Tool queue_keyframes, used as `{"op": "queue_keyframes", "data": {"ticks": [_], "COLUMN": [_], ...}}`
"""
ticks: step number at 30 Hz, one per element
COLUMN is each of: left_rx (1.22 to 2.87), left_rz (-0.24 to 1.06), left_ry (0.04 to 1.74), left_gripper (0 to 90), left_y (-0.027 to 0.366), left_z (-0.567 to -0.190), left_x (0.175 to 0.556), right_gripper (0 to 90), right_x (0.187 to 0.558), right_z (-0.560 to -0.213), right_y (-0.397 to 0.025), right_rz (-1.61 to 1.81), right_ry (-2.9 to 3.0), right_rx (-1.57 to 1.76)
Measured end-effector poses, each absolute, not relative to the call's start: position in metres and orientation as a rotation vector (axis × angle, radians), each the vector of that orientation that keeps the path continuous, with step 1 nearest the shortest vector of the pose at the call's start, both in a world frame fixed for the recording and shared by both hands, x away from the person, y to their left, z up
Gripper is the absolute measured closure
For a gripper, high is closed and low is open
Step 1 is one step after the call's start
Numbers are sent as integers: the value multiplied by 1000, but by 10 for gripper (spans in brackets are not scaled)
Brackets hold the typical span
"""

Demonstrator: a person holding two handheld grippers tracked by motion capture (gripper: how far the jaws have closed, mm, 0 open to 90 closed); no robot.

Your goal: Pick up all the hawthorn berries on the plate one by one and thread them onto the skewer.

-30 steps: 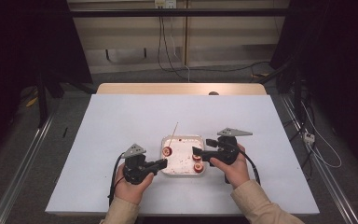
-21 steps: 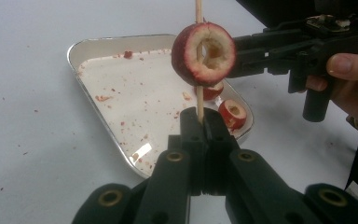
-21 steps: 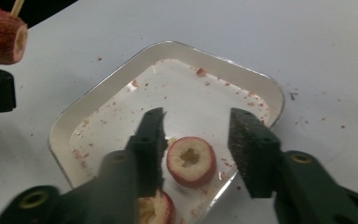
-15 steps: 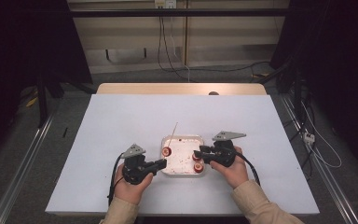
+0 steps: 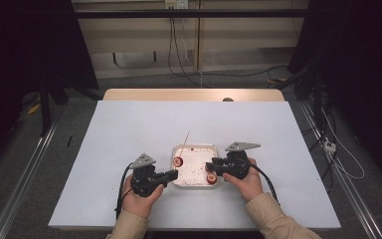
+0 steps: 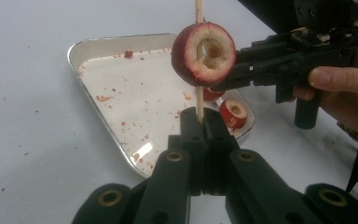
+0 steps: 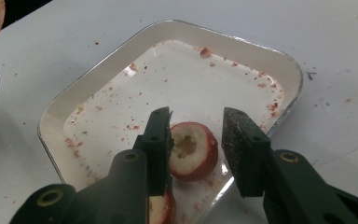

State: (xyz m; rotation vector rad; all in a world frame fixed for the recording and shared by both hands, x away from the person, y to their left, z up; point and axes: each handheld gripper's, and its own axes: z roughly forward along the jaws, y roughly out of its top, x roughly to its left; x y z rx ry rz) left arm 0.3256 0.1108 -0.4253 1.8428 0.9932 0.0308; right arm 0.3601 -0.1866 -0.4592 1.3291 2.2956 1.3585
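Right gripper view: right gripper (image 7: pixel 196 140) jaws parted, straddling cored fruit (image 7: pixel 192 150) at near edge of tray (image 7: pixel 286 63), one pad touching. Left gripper (image 6: pixel 200 122) clamped on skewer (image 6: pixel 198 95) bearing another piece (image 6: pixel 203 53). Light, soft, juicy, probably slippery; best gripped gently across skin, hole kept clear

Spread wide and white across the middle: a tabletop (image 5: pixel 129 129), flecked here and there with tiny red crumbs (image 6: pixel 37 111). Along its far edge, a bare wooden strip (image 5: pixel 179 94), with a small dark knob (image 5: pixel 228 99) sitting on it. Beyond that, dark cables (image 5: pixel 179 50) hanging from a wall socket (image 5: pixel 175 4) and trailing over the grey floor. At the left, a metal floor rail (image 5: pixel 25 174); at the right, a white plug block (image 5: pixel 330 147) among more wires. Black curtains (image 5: pixel 30 45) on both sides.
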Motion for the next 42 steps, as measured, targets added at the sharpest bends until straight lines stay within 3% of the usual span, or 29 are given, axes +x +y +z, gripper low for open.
{"op": "queue_keyframes", "data": {"ticks": [18, 27, 42], "left_rx": [1834, 1871, 1925], "left_rz": [17, -25, -59], "left_ry": [991, 967, 935], "left_gripper": [892, 893, 893], "left_y": [111, 102, 90], "left_z": [-424, -426, -430], "left_x": [325, 322, 317], "right_gripper": [724, 725, 727], "right_x": [359, 363, 364], "right_z": [-465, -438, -401], "right_y": [-183, -199, -196], "right_rz": [1443, 1688, 1748], "right_ry": [2276, 2044, 1933], "right_rx": [1481, 1636, 1592]}}
